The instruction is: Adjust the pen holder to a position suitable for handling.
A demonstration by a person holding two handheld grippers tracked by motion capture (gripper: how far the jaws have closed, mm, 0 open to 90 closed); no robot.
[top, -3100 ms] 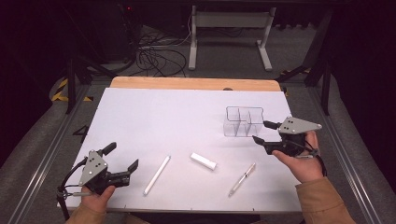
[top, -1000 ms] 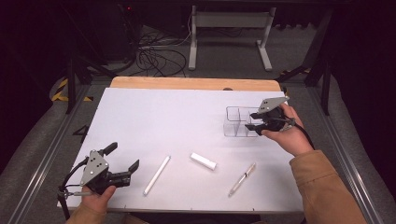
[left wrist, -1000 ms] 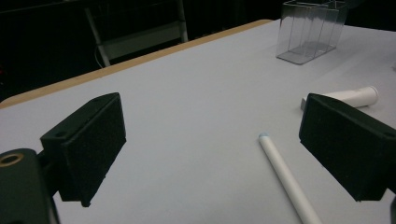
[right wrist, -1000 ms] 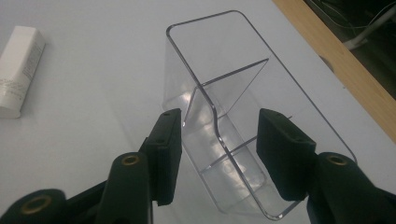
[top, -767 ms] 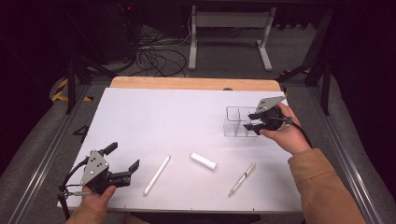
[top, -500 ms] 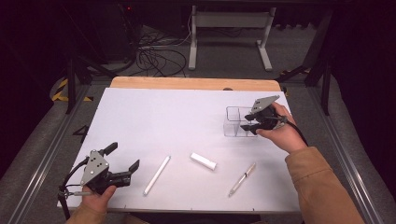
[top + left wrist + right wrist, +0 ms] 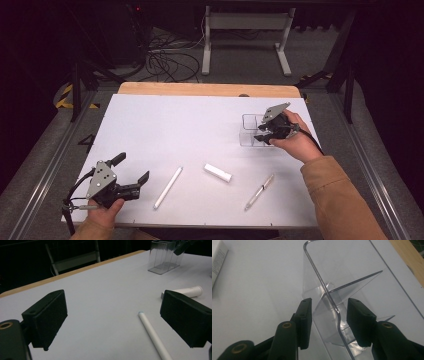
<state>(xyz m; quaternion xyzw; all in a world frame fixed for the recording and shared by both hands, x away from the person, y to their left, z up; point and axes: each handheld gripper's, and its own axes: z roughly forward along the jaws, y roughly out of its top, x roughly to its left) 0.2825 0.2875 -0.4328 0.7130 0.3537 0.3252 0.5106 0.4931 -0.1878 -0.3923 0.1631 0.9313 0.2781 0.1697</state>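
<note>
Item: clear plastic compartment box (image 7: 251, 131), far right of white desk (image 7: 165, 125). Our right claw (image 7: 329, 315) straddles its wall, jaws just closing, seemingly untouching. Left claw (image 7: 112, 317) apart.

light: bright on table (image 7: 165, 125), dark surround | shadows: soft | focus: near jaws blurred

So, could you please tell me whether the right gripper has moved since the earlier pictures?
Yes. The right gripper has moved left and toward the table's far edge, up to the clear plastic divided organizer; its jaws, just closing, now straddle the organizer's near wall.
</note>
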